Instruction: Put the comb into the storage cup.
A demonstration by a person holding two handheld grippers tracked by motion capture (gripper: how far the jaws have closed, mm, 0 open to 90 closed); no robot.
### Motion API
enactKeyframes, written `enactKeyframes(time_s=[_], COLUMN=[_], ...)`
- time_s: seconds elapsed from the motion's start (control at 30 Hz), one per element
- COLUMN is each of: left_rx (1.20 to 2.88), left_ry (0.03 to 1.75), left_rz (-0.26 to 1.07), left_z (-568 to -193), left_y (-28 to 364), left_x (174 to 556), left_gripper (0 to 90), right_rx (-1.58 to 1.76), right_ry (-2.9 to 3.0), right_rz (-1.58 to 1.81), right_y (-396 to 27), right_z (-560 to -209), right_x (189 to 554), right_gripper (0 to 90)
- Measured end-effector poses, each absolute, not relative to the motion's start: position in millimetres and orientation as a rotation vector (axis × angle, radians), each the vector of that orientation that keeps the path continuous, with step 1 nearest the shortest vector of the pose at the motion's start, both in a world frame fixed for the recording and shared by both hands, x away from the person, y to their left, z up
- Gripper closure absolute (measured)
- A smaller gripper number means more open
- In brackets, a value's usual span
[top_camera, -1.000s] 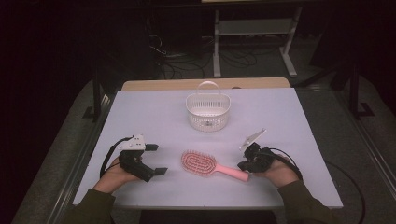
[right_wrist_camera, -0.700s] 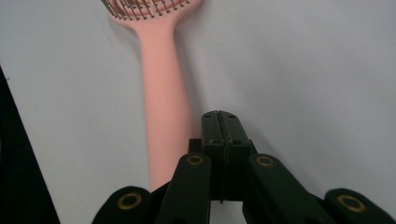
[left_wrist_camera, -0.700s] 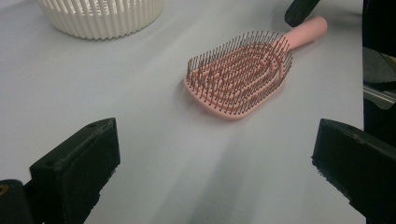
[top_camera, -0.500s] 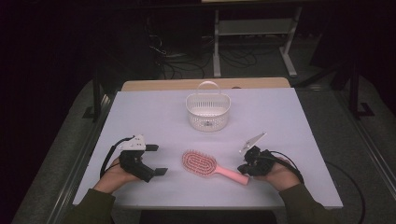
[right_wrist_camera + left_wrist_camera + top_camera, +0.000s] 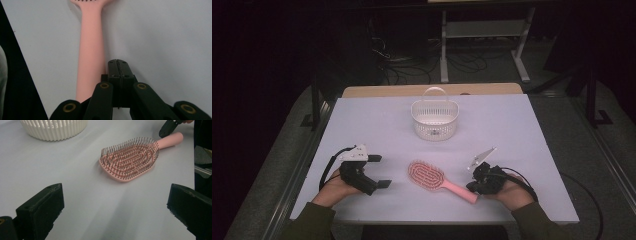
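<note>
- High view: a white table (image 5: 532,130) with a white slatted basket (image 5: 435,120) standing at its far middle. A pink hairbrush (image 5: 434,179) lies bristles-up near the front edge, well apart from the basket, its handle pointing toward the person's right. The right gripper (image 5: 476,186) sits at the tip of that handle. The left gripper (image 5: 379,171) rests on the table to the left of the brush head, apart from it.
- Left gripper view: its two black jaws stand wide apart with bare table between them and nothing held. Beyond them lies the hairbrush (image 5: 130,161), and the basket (image 5: 53,128) sits at the top edge.
- Right gripper view: the jaws are pressed together, pad against pad, with nothing between them. The closed tip lies just beside the pink handle (image 5: 91,50), on its right in this view; I cannot tell whether it touches.
- Judged step: the right hand is lining up on the handle for a pick, probably to carry the brush to the basket. The next move calls for parting the jaws, shifting sideways to straddle the handle, then closing.
- Against the earlier high views: the right gripper has edged slightly closer along the handle; brush, basket and left gripper lie unchanged.
</note>
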State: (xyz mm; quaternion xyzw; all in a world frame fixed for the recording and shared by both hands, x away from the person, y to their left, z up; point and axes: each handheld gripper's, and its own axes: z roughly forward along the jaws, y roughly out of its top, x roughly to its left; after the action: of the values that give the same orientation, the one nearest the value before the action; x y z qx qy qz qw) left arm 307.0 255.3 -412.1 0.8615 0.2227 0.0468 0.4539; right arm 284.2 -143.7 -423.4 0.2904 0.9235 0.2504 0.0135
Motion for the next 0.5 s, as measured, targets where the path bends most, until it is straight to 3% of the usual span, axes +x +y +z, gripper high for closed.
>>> enactKeyframes(time_s=[0.2,0.3,0.47,0.5], left_rx=[2.126,2.129,2.13,2.127], left_ry=[0.554,0.552,0.553,0.556], left_rz=[0.112,0.113,0.114,0.113], left_z=[-412.4,-412.4,-412.4,-412.4], left_y=[255.5,255.4,255.3,255.3], left_x=[307.3,307.4,307.3,307.2], left_gripper=[0.6,0.6,0.6,0.6], right_rx=[0.933,0.965,1.019,1.039], right_ry=[2.842,2.812,2.701,2.672], right_rz=[0.803,0.833,0.938,0.985], right_y=[-147.4,-151.4,-163.1,-168.2], right_z=[-423.0,-421.6,-417.8,-417.3], right_x=[287.2,289.4,292.9,294.2], right_gripper=[88.4,83.8,70.8,62.7])
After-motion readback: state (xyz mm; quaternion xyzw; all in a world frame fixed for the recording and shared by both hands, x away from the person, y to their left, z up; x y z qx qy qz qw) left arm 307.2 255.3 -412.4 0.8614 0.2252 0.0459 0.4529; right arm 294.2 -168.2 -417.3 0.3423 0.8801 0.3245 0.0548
